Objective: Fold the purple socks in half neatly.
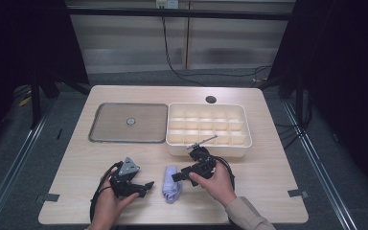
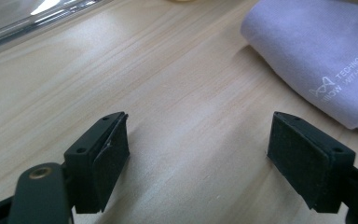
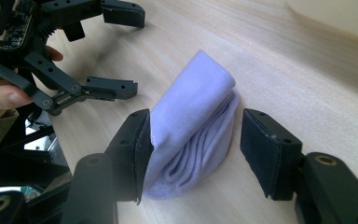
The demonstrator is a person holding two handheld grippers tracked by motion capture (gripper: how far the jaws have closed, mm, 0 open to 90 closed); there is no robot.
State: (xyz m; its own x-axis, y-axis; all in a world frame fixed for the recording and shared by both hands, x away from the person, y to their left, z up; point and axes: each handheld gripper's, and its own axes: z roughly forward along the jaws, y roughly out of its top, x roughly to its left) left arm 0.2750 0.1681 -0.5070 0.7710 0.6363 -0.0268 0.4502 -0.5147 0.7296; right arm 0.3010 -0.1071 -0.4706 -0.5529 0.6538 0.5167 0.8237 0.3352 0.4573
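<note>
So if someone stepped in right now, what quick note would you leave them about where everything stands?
Left gripper: open, holding nothing, low over bare table beside the cloth.
Right gripper: open, jaws either side of the folded lilac cloth, one pad touching it, not clamped.
Cloth lies on the table in front of the cream compartment box; the flat tray sits to the box's left.
Done: right gripper lined up.
Left: probably shut on the cloth and lift.

This place looks like a lab or a recording room, not a home. A light wooden table [image 1: 268, 167] stands inside dark curtains on both sides, on a grey carpet floor. Tape marks [image 1: 297, 193] sit at the table corners, and a black cable [image 1: 172, 62] hangs down the pale wall panels behind. Metal rails [image 1: 14, 158] run along the floor beside the table.
</note>
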